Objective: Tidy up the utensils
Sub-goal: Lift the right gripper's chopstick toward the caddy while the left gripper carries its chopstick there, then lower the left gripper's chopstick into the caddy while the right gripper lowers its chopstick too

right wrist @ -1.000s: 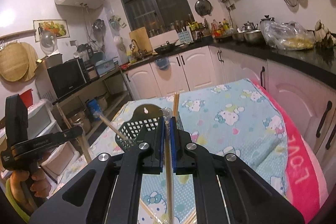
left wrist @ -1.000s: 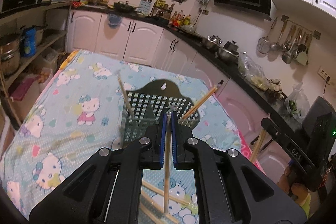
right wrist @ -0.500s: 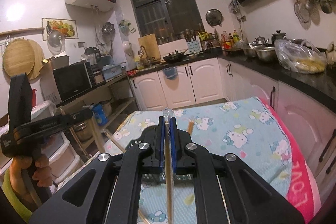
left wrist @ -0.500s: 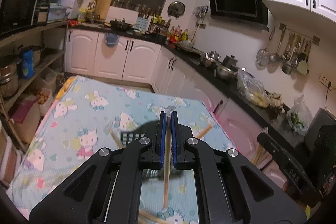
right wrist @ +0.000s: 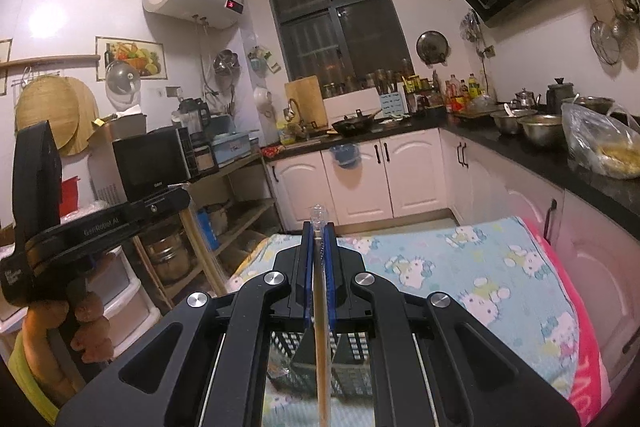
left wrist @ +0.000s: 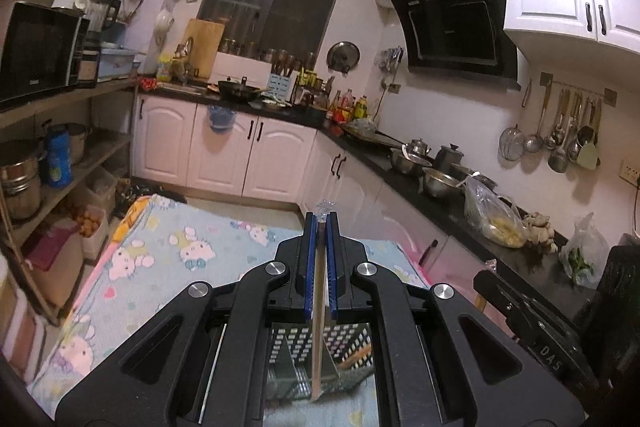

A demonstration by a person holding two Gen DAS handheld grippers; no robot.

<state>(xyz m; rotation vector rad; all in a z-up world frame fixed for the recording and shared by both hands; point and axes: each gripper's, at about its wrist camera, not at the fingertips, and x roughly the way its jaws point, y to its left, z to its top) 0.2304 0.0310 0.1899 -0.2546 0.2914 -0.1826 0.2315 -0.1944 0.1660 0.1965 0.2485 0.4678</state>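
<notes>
Ahead of and below both tools: surface (left wrist: 192, 267) draped in a pale blue cartoon-cat cloth, pink-edged on its right in the right wrist view.

Directly under each tool, seen through the gap between the black arms: green mesh utensil basket (left wrist: 344, 351), standing on the cloth, a wooden stick leaning inside it at lower right in the left wrist view. Same basket (right wrist: 352, 347) visible under the right tool.

Left tool (left wrist: 320, 227): clenched on a chopstick (left wrist: 318, 327), blue pads pressed to either side of it, stick running up between the pads with its lower end hanging over the basket; clear wrapper tip poking out just above the pad tops. Cannot tell whether the lower end touches the basket.

Right tool (right wrist: 318, 233): clenched likewise on a second chopstick (right wrist: 321, 359), held upright between the blue pads, clear tip protruding above, lower end dropping past the basket toward the frame's bottom edge.

To the left of the right tool: the other tool seen from the side, gripped by a hand (right wrist: 86, 323) with a yellow-green sleeve below it.

To the right of the left tool, at frame edge: black body of the other tool, partly cut off.
</notes>
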